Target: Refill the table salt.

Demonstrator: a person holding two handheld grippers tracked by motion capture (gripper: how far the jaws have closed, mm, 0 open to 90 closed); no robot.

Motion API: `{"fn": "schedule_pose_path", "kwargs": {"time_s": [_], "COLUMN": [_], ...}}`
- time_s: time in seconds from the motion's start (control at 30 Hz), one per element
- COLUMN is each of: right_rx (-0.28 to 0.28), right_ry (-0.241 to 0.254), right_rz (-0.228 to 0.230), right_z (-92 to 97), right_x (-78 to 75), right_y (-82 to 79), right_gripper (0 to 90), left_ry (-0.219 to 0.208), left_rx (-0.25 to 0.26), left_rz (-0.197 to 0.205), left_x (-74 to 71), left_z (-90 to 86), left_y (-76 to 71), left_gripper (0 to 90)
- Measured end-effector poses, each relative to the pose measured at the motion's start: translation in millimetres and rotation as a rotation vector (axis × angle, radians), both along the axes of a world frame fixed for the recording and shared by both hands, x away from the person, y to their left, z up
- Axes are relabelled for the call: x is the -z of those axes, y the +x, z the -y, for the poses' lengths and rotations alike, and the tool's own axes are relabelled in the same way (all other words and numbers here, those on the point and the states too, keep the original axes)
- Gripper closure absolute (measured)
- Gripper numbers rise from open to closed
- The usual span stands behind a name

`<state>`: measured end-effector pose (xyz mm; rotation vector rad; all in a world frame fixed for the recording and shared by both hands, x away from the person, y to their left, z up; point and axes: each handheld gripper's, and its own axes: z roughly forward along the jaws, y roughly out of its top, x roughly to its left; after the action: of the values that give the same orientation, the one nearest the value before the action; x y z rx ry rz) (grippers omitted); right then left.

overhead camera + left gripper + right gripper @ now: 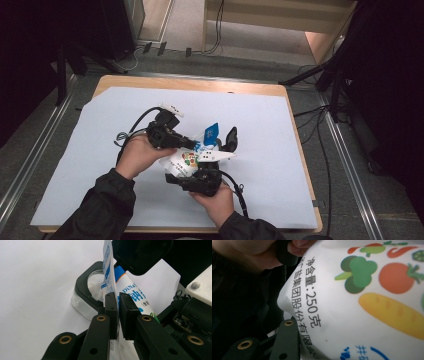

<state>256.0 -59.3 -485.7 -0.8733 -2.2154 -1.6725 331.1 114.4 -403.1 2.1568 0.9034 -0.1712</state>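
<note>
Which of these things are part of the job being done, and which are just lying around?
In use:
- white pouch with vegetable pictures
- small jar with black flip lid
- left gripper, pinching the pouch's top
- right gripper, holding the pouch's body

Just there:
- white sheet over the table
- cables on the floor

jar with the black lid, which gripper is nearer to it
Left. The left gripper pinches the pouch top right beside the jar; the right gripper holds the pouch's bottom, farther back.
</note>
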Motion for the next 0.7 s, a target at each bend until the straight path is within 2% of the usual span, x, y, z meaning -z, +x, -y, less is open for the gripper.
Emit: {"fn": "schedule_pose_path", "kwargs": {"time_s": [0.23, 0.4, 0.7], "right_rx": [-0.003, -0.006, -0.003], "right_ry": [0.018, 0.015, 0.025], "right_rz": [-0.017, -0.02, -0.028], "right_z": [1.6, 1.4, 0.4], "right_x": [-0.3, 0.2, -0.8], "right_y": [1.5, 1.5, -0.3], "right_gripper": [62.8, 62.8, 62.2], "left_ry": [0.004, 0.017, 0.008], "left_rx": [-0.009, -0.008, 0.001], "left_rz": [0.002, 0.006, -0.004], "left_x": [-0.1, 0.7, -0.6], "left_z": [3.6, 5.0, 4.2], "left_y": [-0.3, -0.1, -0.2], "left_gripper": [84.3, 86.2, 90.0]}}
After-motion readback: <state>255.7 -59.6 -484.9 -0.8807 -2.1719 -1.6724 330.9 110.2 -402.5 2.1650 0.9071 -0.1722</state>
